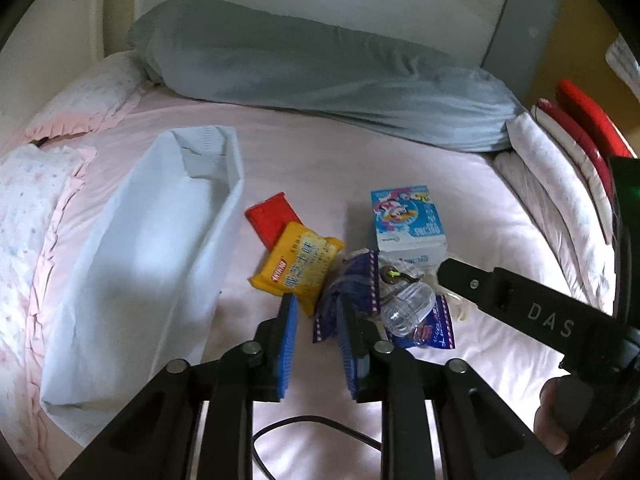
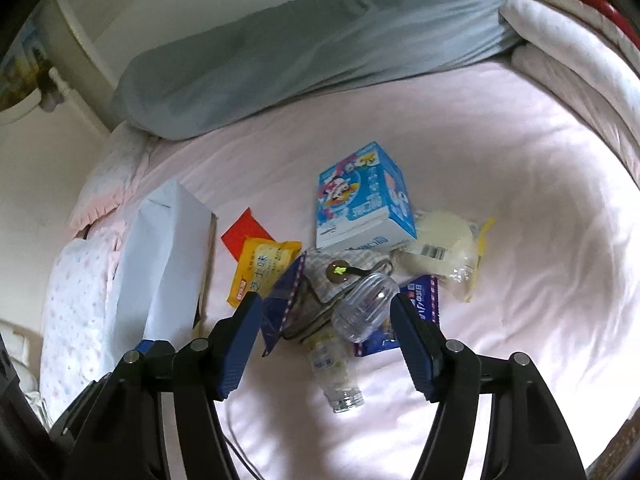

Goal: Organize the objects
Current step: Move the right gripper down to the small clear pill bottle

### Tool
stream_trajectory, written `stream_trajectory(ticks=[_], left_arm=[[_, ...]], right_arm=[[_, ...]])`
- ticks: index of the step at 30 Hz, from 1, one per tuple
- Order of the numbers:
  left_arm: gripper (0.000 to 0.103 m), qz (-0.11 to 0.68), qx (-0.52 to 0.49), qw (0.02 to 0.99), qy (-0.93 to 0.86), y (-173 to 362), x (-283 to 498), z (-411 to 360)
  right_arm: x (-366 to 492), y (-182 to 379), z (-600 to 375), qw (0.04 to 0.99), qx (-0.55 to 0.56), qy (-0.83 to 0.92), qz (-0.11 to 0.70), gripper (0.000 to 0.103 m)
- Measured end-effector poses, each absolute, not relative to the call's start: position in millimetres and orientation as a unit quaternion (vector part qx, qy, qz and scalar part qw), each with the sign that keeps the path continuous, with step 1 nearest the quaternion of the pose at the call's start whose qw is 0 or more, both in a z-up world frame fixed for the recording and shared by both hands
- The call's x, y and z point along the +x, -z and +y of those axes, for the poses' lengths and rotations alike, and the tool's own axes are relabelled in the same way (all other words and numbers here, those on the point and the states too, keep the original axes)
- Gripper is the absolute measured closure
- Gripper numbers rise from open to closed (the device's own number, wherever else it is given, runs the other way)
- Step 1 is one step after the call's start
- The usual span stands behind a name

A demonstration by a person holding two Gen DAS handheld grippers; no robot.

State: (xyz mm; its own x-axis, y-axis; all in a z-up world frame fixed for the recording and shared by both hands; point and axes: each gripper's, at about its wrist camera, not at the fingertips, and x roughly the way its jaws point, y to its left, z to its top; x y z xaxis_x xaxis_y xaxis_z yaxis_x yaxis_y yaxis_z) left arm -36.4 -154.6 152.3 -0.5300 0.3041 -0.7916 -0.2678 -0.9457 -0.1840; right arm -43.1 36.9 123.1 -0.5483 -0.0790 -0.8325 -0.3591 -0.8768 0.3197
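Nothing looks sorted yet: my pale blue fabric storage bag (image 1: 152, 264) lies at the left on the pink bed (image 2: 500, 152), apparently empty, the heap just right of it. I count one red flat packet (image 1: 269, 216), one yellow biscuit packet (image 1: 298, 266), one blue carton (image 2: 362, 200), one clear plastic dome (image 2: 366, 308), two purple wrappers, one white bun pack (image 2: 440, 246). My left tongs (image 1: 316, 312) stand at their tightest, pinching nothing I can see; my right tongs (image 2: 326, 316) gape around the dome.

Left gripper (image 1: 316, 304) is closed with fingers (image 1: 289, 320) nearly together; right gripper (image 2: 326, 308) gapes wide, angled downward.
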Motion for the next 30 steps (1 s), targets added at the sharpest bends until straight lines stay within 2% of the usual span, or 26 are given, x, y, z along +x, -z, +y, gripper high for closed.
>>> stream_trajectory(ticks=[4,11,22,25,29,30], left_arm=[[0.079,-0.007,-0.472,0.167,-0.866,-148.5,-39.2,-144.8],[0.078,0.011,-0.492,0.164,-0.855,-143.4,-42.0,-137.8],[0.078,-0.036,-0.503,0.12,-0.855,-147.9,-53.3,-192.3],[0.078,-0.052,-0.502,0.12,-0.855,-149.3,-56.6,-205.9],[0.078,-0.043,-0.507,0.113,-0.854,-142.4,-63.2,-208.3],[0.078,-0.035,-0.512,0.107,-0.852,-139.4,-64.0,-206.2]], right_arm=[[-48.1,-112.4,46.0,0.057,-0.493,-0.828,0.263,0.037],[-45.2,-102.3,54.1,0.067,-0.512,-0.806,0.288,0.037],[-55.7,-61.0,23.8,0.019,-0.569,-0.754,0.328,0.037],[-62.5,-52.6,17.1,0.039,-0.585,-0.757,0.289,0.043],[-74.0,-29.2,10.6,0.064,-0.618,-0.739,0.259,0.061],[-76.2,-22.7,8.3,0.063,-0.627,-0.732,0.258,0.062]])
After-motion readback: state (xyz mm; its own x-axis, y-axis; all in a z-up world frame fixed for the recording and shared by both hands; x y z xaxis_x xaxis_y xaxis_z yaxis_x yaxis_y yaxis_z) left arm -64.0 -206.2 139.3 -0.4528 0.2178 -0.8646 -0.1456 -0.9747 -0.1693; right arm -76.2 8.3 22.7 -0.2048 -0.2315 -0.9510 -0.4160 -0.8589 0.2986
